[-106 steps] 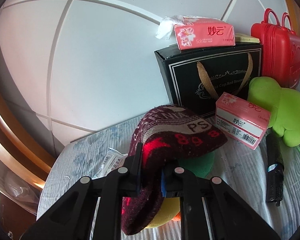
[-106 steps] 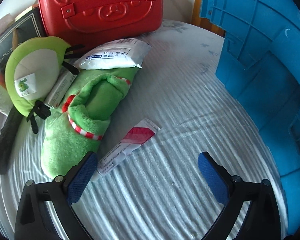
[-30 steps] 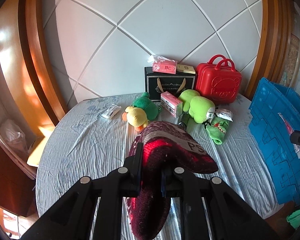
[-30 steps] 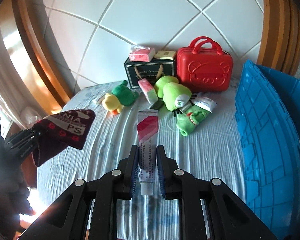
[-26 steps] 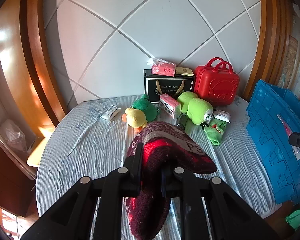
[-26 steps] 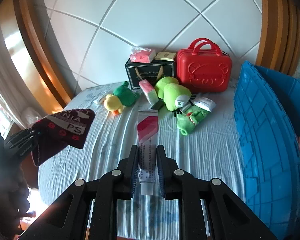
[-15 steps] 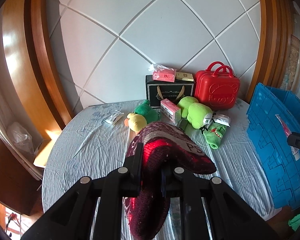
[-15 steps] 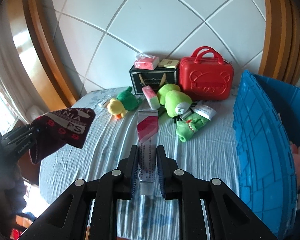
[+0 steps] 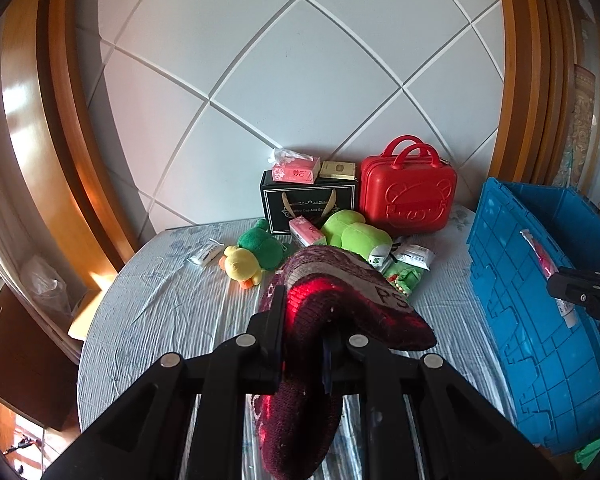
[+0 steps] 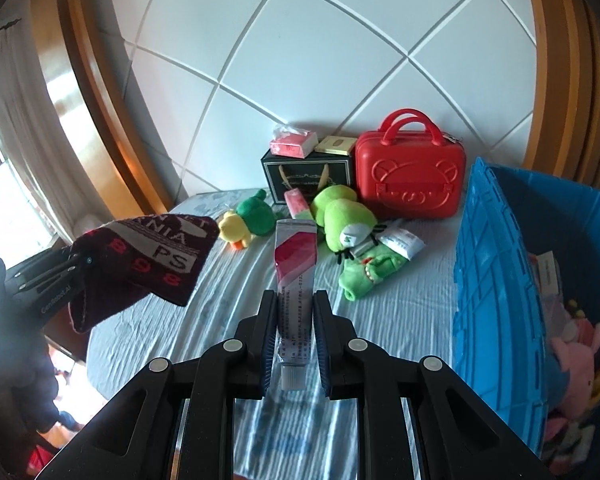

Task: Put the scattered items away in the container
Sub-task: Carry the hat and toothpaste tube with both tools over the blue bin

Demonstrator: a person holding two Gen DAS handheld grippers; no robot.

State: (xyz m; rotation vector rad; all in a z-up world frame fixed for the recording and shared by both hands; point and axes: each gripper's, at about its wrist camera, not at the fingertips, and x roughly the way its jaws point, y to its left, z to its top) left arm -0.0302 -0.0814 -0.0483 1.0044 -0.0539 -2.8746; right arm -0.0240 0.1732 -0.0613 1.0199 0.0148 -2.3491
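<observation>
My right tongs (image 10: 294,322) pinch a red-and-white squeeze tube (image 10: 295,276), long axis pointing away, cap toward me, above the striped bed (image 10: 228,280). My left tongs (image 9: 304,334) clamp a maroon knitted hat (image 9: 332,312). The blue plastic crate (image 10: 496,280) stands right.

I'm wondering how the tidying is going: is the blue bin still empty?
No, the blue bin already holds a pink plush toy and some packets, seen over its rim in the right wrist view.
</observation>
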